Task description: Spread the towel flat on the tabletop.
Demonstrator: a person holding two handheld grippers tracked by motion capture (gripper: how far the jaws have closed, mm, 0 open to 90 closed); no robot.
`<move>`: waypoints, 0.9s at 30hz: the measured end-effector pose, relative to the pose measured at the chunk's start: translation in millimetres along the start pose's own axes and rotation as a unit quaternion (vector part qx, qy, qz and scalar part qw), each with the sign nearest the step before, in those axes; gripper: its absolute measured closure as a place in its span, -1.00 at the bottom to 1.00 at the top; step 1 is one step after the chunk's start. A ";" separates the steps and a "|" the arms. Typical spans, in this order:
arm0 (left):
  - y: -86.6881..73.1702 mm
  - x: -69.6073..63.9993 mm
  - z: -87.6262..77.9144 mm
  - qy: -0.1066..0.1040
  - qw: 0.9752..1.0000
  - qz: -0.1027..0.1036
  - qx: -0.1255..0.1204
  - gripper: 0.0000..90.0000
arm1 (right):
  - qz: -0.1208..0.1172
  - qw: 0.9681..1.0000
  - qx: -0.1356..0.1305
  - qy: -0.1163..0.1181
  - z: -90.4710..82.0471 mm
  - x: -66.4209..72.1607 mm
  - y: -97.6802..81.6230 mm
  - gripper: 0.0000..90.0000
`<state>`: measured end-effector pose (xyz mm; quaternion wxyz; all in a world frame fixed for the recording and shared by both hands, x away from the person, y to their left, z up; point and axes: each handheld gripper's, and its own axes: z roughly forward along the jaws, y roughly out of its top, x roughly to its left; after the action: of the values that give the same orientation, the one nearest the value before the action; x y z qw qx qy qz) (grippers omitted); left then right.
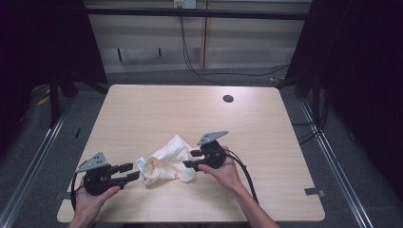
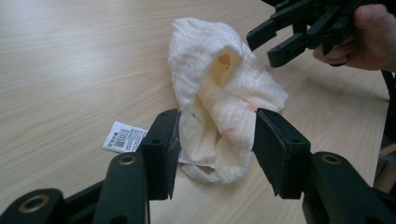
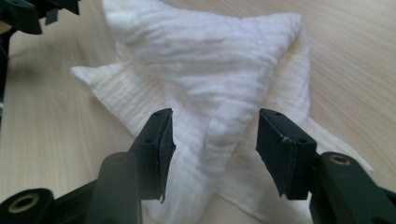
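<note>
White crumpled cloth with a barcode tag lies near the front middle of the wooden surface. Left hand-held gripper and right hand-held gripper flank it, jaws spread wide, holding nothing.

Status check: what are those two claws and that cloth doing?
Left gripper open, right gripper open. Crumpled white cloth on table between them, ungripped. Nothing in the way.

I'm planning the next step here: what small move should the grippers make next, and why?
Probably shut both grippers on the cloth. The left gripper and right gripper are open, with cloth folds lying between their jaws at opposite ends, so closing would likely secure a grip before lifting or spreading it.
</note>
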<state>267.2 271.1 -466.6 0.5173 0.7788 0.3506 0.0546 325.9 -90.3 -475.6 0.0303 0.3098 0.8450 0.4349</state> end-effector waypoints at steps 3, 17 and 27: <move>0.3 -1.0 1.8 0.002 1.000 0.004 0.005 0.13 | 0.001 1.000 0.008 0.004 10.0 -2.8 -1.1 0.00; 0.4 -2.9 8.2 -0.018 1.000 -0.003 0.019 0.12 | 0.004 0.999 0.032 0.014 25.8 -11.6 -15.6 0.69; 10.7 -16.3 23.5 -0.045 0.999 -0.001 0.022 0.28 | 0.027 0.999 0.027 0.007 4.9 -17.6 -24.2 0.91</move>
<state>270.7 240.9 -463.8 0.5154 0.7912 0.3290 0.0114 329.6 -106.9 -500.7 0.0038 0.3302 0.8479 0.4148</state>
